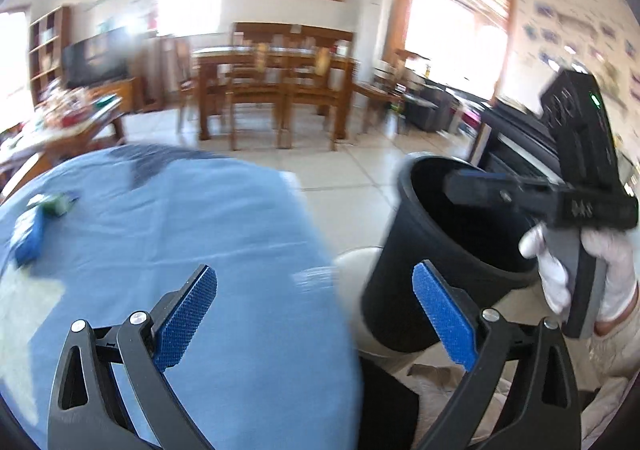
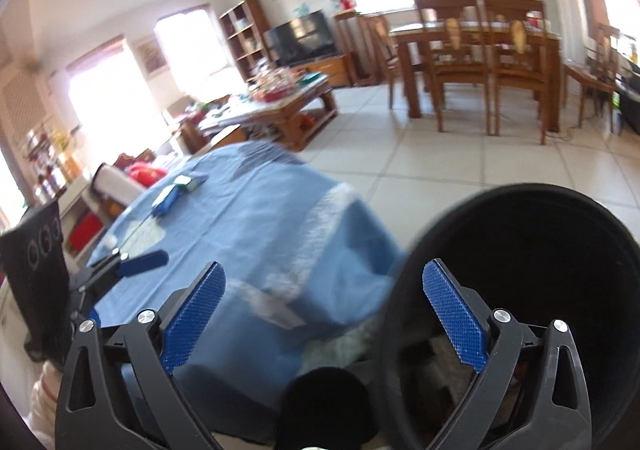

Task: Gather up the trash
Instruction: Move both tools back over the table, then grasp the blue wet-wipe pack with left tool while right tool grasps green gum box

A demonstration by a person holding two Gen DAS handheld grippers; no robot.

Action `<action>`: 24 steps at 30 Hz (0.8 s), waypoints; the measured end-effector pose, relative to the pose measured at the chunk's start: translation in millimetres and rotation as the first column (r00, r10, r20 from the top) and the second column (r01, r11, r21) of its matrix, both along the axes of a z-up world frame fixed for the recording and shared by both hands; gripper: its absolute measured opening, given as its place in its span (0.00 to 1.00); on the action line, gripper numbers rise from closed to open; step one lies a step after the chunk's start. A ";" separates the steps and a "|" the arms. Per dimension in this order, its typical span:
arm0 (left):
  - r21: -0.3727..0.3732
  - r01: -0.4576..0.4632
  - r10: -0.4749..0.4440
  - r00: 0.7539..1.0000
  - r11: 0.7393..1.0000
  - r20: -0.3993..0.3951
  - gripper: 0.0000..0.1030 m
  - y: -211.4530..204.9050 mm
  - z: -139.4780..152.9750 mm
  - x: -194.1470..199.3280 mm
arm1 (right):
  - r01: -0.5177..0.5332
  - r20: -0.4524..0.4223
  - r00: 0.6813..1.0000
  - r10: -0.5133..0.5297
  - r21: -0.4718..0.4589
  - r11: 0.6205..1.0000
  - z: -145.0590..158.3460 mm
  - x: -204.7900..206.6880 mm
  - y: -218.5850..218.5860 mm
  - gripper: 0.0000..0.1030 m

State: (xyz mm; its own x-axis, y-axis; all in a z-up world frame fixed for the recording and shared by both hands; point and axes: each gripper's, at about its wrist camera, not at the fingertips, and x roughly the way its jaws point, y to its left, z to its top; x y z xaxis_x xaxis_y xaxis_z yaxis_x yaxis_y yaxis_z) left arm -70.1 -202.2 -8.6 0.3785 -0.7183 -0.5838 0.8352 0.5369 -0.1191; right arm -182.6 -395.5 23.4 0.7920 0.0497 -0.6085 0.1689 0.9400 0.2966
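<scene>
Both the left claw and right claw gape, released; the far-left wrappers look light, crinkly, best pinched by an edge, then dropped into the bin

Sunlit tiled room, wooden dining table, chairs.

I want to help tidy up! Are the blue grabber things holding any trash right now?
No, nothing is held. The left gripper and the right gripper are both open and empty, near the black bin.

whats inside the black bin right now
The round black plastic bin shows only a dark interior, with no trash visible. Its bottom is hidden in shadow and behind the open right gripper.
</scene>
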 end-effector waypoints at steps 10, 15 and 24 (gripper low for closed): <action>-0.012 -0.371 0.364 0.918 0.929 -0.157 0.95 97.5 13.2 97.7 | -0.250 -0.073 0.966 0.247 -0.048 0.967 -3.1 93.9 90.3 0.95; 0.077 -0.494 0.499 0.841 0.866 -0.211 0.95 122.3 5.5 159.3 | -0.341 -0.058 0.940 0.336 -0.116 0.933 -2.6 144.0 130.0 0.95; 0.222 -0.535 0.577 0.788 0.815 -0.216 0.95 132.9 -16.9 227.5 | -0.434 -0.076 0.901 0.427 -0.160 0.887 -4.5 221.1 164.1 0.94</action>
State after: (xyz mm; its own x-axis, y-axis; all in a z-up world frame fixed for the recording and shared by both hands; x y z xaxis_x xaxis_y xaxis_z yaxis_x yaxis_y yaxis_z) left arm 157.3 -69.3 -25.6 0.5057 -0.3323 -0.7962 0.3345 0.9262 -0.1741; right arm 38.5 -231.4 18.9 0.6924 0.2745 -0.6673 -0.2557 0.9581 0.1288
